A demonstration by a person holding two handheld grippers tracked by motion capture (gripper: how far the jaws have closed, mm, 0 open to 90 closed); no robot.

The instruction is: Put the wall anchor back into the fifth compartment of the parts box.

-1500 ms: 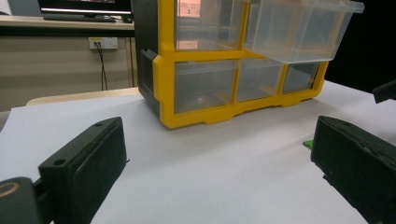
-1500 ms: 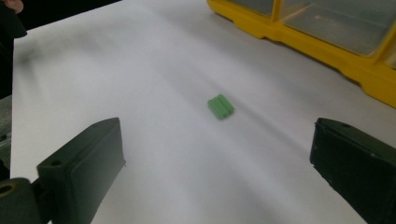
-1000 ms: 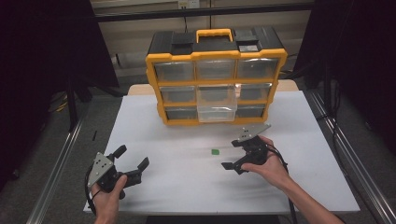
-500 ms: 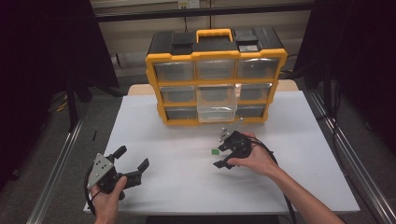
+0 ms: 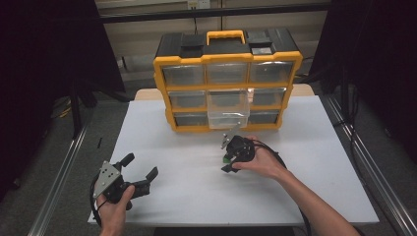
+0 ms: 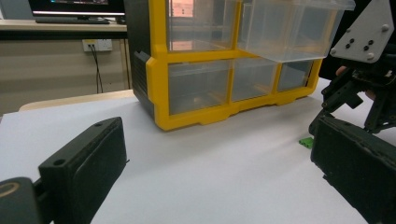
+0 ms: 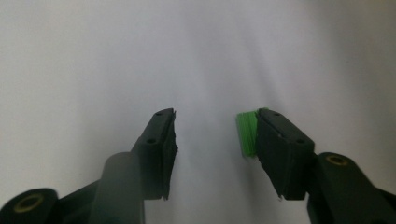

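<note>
A small green piece (image 5: 225, 159) (image 7: 247, 133) lies on the white table (image 5: 196, 191), in front of the organizer. My right gripper (image 5: 227, 160) (image 7: 215, 116) points down over it. Its jaws have just been closing and still stand apart. The green piece sits between them, against the inner face of the right-hand jaw in the right gripper view, with a gap to the other jaw. My left gripper (image 5: 141, 165) (image 6: 215, 154) rests open near the table's front left with nothing between its jaws. In its view the green piece (image 6: 307, 142) lies at the far right.
A yellow and black drawer organizer (image 5: 227, 81) stands at the back of the table. Its clear middle drawer (image 5: 226, 107) is pulled out toward me, just behind my right hand. Metal rails (image 5: 361, 162) run along both table sides.
My right gripper has moved left across the table to the green piece and its jaws have narrowed around it. The left gripper has stayed where it was.
</note>
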